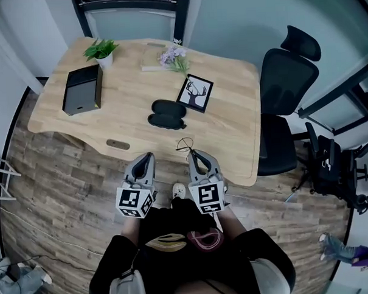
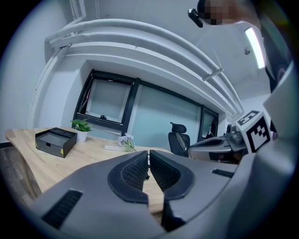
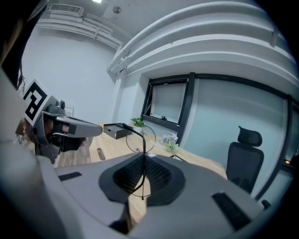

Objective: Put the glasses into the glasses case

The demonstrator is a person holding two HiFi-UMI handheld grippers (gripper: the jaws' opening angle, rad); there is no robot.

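While the right gripper (image 1: 193, 154) sits low and just right of centre in the head view, its jaws are clenched on a thin temple of the wire-rimmed glasses (image 3: 141, 138), which stick up from the jaws at the near edge of the desk (image 1: 232, 129). The left gripper (image 1: 148, 156), just beside it to the left, has its jaws pressed together with nothing between them. The black glasses case (image 1: 167, 113) lies open at mid-frame on the desk, apart from the glasses, beside a framed deer picture (image 1: 195, 93)
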